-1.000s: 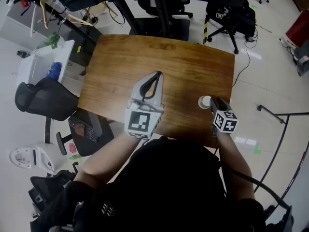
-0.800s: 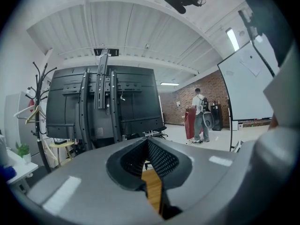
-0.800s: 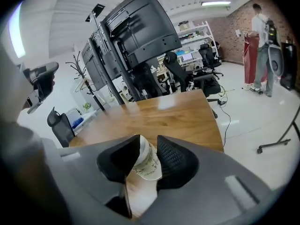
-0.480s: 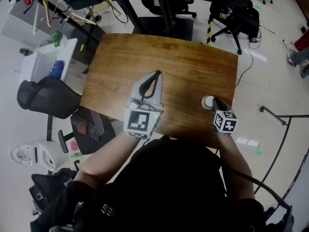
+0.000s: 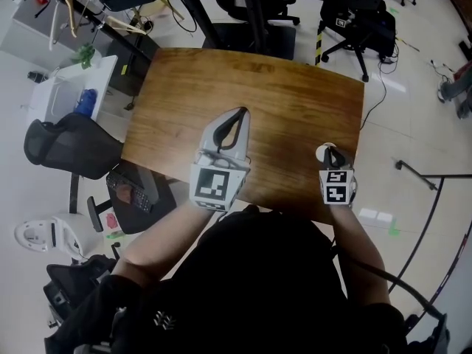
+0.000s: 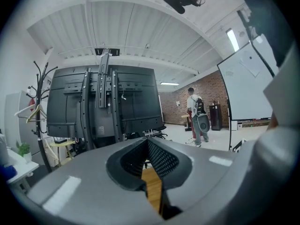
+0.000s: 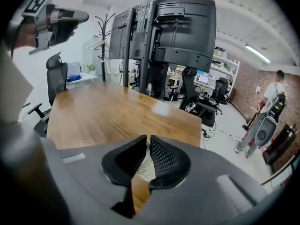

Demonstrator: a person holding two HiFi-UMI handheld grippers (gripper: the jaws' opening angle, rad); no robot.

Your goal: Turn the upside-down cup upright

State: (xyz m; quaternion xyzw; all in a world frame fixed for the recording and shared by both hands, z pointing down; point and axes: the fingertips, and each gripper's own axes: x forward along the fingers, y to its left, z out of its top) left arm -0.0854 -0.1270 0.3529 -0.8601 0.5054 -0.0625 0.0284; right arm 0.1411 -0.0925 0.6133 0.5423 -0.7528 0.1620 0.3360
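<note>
Cup (image 5: 322, 154) sits near the table's (image 5: 280, 102) right edge, toward the front right corner. Right gripper (image 5: 329, 150) points down at it; its jaws have just been closing and now pinch the cup's white wall (image 7: 143, 165). Left gripper (image 5: 241, 112) is near the front edge, mid-table, jaws pressed together with nothing between them.

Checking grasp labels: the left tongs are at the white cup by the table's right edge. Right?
No. It is the right tongs that are at the white cup by the table's right edge, as the head view shows. Their jaws have just been closing, with the cup between them.
</note>
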